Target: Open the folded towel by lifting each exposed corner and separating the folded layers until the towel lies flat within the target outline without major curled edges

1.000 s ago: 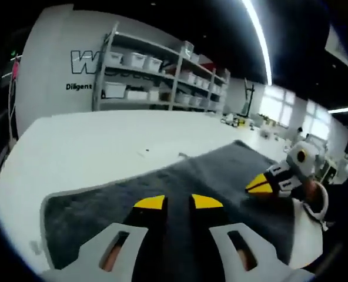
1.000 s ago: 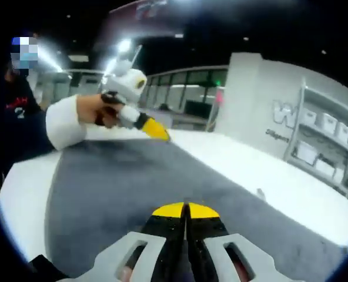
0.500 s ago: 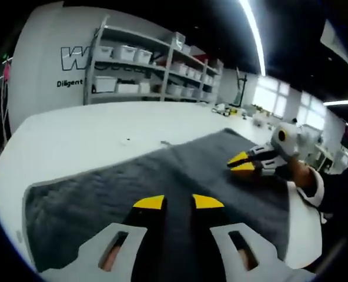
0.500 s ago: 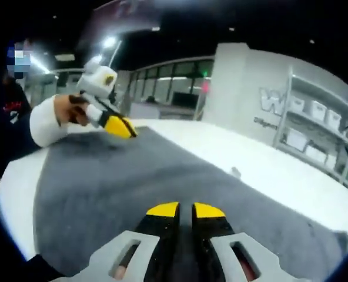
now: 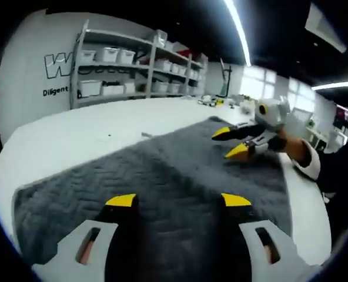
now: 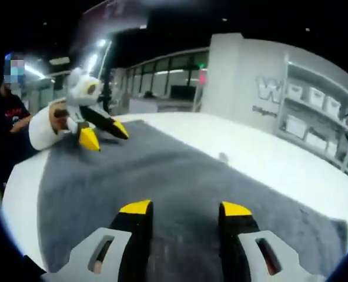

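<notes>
A dark grey towel [image 5: 162, 182] with a zigzag weave lies spread flat on the white table [image 5: 80, 129]. My left gripper [image 5: 178, 201] is open just above the towel's near part, nothing between its yellow-tipped jaws. In the same view my right gripper [image 5: 233, 142] is open over the towel's far right end, held by a hand with a white cuff. The right gripper view shows the towel [image 6: 162, 176] stretching away, my right gripper [image 6: 186, 208] open and empty above it, and my left gripper [image 6: 102, 134] open at the far left end.
Metal shelving with white bins [image 5: 133, 70] stands beyond the table against a grey wall; the same shelving [image 6: 321, 123] shows at the right. Small items [image 5: 221, 101] sit on the far table end. A person in dark clothes [image 6: 9, 117] stands at the left.
Both grippers went from nearly shut to open, letting the towel go. The towel now lies flat beneath them, and both hands have shifted a little over it.
</notes>
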Tool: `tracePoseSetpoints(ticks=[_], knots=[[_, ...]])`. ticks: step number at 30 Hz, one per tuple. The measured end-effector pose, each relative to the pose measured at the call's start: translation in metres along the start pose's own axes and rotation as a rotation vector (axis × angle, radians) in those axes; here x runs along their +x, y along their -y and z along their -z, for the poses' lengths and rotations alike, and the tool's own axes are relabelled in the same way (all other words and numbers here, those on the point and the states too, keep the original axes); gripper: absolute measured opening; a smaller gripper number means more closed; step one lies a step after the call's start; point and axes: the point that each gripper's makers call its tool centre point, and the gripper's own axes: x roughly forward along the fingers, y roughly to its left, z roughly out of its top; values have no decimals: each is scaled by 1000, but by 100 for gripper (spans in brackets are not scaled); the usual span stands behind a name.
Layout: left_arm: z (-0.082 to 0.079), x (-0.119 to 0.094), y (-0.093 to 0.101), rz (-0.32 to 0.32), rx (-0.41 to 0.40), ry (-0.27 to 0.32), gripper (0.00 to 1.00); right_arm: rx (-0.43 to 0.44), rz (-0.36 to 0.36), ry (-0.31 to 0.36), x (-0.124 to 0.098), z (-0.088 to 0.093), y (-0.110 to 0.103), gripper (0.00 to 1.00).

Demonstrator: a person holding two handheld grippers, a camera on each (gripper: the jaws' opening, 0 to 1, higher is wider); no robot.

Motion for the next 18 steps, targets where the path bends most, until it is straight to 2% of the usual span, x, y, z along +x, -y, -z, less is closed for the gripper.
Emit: tracePoseSetpoints(ticks=[2, 6, 9, 18], knots=[[5, 3, 2, -15, 29, -25, 57, 31, -12, -22, -2, 8, 9, 44], [13, 10, 4, -16, 38, -57, 58, 22, -24, -68, -4, 24, 11, 48], [20, 12, 7, -19, 48, -79, 58, 79, -49, -64, -4, 26, 12, 50], [19, 16, 10, -46, 51, -65, 60, 61, -76, -63, -9, 29, 12, 48]])
